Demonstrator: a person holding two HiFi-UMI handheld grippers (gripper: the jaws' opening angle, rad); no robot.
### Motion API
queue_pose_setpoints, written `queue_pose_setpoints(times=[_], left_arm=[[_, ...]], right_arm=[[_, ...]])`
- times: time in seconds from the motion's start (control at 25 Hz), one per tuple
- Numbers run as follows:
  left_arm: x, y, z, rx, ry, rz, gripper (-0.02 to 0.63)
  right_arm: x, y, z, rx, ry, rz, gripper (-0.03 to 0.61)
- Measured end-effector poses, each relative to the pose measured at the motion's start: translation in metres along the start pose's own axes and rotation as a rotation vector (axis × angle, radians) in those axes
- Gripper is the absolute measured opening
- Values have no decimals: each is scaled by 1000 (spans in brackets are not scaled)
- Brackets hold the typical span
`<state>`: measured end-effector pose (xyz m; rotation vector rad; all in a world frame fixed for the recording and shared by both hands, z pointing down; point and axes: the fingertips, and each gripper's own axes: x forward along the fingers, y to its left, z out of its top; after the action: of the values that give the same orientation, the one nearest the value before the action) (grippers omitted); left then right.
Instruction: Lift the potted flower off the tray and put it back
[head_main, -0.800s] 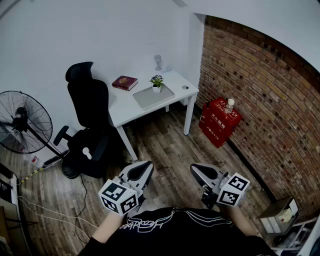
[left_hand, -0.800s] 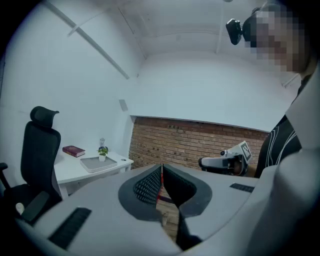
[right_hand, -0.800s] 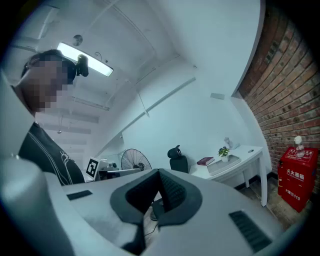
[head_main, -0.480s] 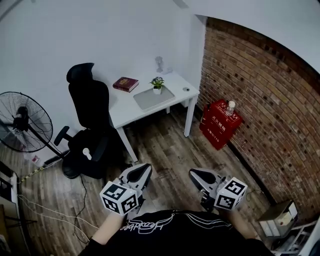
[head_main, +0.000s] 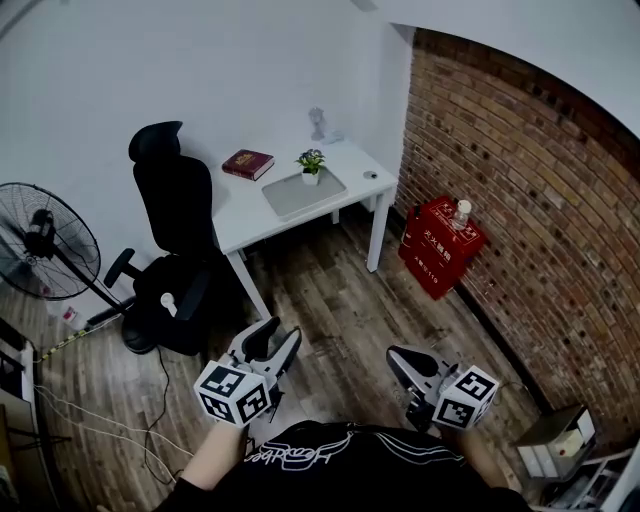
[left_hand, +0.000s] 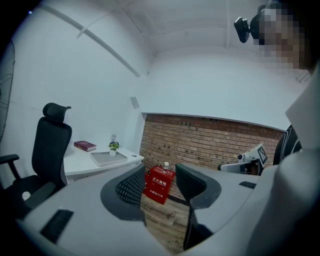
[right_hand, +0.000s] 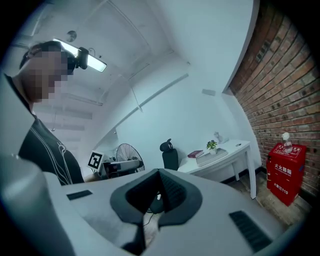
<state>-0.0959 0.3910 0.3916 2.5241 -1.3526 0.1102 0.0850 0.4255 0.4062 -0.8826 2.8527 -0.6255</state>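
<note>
Both grippers are well short of the work. The potted flower (head_main: 311, 164) stands upright at the back end of the tray (head_main: 290, 198) on the white desk (head_main: 240, 215), far ahead of them across open floor.

The left gripper (head_main: 270, 338) has its jaws parted with nothing between them. It aims at the red box (left_hand: 160, 183) by the brick wall, so the flower lies off to its left.

The right gripper (head_main: 403, 362) is clenched on nothing, tips together. It is turned toward the chair (right_hand: 169, 156), which puts the flower to its right.

The left gripper looks slightly nearer, and being open I'd judge it the readier. The pot's long axis is vertical, so a level approach from the front, jaws either side of the pot, seems to suit once the person walks over.
</note>
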Motion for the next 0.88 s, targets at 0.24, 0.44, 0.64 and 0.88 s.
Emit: queue_pose_setpoints(times=[0.24,0.44,0.64,0.88], left_arm=[[17,5,-8,16,-6,26,279],[34,26,-8,23,-13,53,311],[63,60,-4,29,-10,78,328],[125,109,4,20,11,84,344]], right_arm=[[-6,-23,-6,6,31,-21,-2],[16,-38,-6,6,52,-5,-2],[42,-67,-11,25,86,-6,-2],[84,-123,12,33,81,-39,-2]])
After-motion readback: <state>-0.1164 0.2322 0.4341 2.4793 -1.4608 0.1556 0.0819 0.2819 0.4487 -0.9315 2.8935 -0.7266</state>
